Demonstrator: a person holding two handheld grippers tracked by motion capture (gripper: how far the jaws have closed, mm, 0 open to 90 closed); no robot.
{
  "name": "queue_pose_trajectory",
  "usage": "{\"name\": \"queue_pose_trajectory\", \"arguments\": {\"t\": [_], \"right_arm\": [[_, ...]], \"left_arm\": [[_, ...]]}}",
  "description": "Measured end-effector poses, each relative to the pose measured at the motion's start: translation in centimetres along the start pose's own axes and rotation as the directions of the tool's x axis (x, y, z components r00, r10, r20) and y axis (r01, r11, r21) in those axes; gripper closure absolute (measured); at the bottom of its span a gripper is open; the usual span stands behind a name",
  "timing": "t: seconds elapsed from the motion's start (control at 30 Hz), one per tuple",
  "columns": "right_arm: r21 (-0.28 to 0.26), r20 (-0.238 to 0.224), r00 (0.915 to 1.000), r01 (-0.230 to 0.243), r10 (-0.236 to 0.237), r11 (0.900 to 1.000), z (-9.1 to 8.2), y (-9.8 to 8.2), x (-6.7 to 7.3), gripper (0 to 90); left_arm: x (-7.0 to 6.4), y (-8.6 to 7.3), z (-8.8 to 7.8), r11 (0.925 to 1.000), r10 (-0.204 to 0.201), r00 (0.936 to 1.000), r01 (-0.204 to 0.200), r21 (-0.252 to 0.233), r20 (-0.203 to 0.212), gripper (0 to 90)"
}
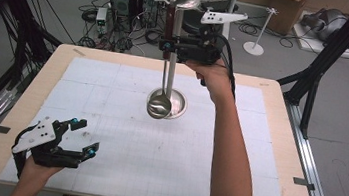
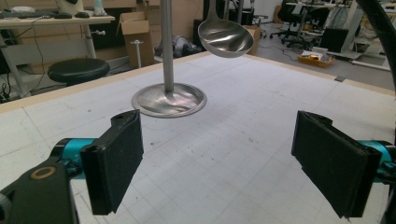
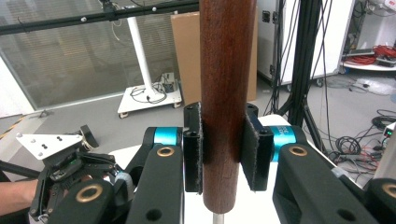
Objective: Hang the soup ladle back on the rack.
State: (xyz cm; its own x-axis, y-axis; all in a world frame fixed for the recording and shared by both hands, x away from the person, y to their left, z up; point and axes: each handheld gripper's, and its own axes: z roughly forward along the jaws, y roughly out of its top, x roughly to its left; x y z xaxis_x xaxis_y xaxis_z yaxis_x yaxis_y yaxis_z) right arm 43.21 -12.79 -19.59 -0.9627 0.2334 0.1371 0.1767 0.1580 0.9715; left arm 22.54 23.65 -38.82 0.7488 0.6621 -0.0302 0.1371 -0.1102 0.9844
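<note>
I read this as a robotics lab: black frame struts (image 1: 337, 45) flank the gridded tabletop (image 1: 114, 78), cables (image 1: 119, 41) sprawl across the floor beyond, with cardboard boxes (image 2: 135, 35) and office chairs (image 2: 299, 18).

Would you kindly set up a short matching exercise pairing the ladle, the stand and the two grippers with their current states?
Things:
1. steel ladle with a brown wooden handle
2. round steel stand base
3. left gripper
4. right gripper

States:
A. jaws open, nothing between them
B. resting on the white mat
C. hanging upright above the table
D. clamped on the wooden handle

Pairs: 1-C, 2-B, 3-A, 4-D
</note>
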Motion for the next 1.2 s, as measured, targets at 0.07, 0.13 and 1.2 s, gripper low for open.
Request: {"name": "queue_pose_trajectory", "arguments": {"t": [0.07, 0.13, 1.2], "right_arm": [[-0.005, -0.003, 0.9999, -0.011, 0.011, 1.000, 0.0, 0.0, -0.3, 73.7], [-0.005, -0.012, 0.9998, -0.015, 0.015, 1.000, -0.1, 0.0, -0.6, 73.7], [0.010, 0.143, 0.9879, -0.061, 0.059, 0.998, -2.0, -2.3, -0.7, 55.0]], "left_arm": [[0.0, -0.1, 0.0, 1.0000, -0.003, 1.0000, 0.003, 0.002, 0.002, 17.2], [0.0, -0.1, 0.1, 1.0000, -0.002, 1.0000, 0.002, 0.004, 0.002, 17.2], [0.6, -0.3, -0.1, 0.9998, -0.018, 0.9998, 0.019, 0.004, -0.012, 17.3]]}}
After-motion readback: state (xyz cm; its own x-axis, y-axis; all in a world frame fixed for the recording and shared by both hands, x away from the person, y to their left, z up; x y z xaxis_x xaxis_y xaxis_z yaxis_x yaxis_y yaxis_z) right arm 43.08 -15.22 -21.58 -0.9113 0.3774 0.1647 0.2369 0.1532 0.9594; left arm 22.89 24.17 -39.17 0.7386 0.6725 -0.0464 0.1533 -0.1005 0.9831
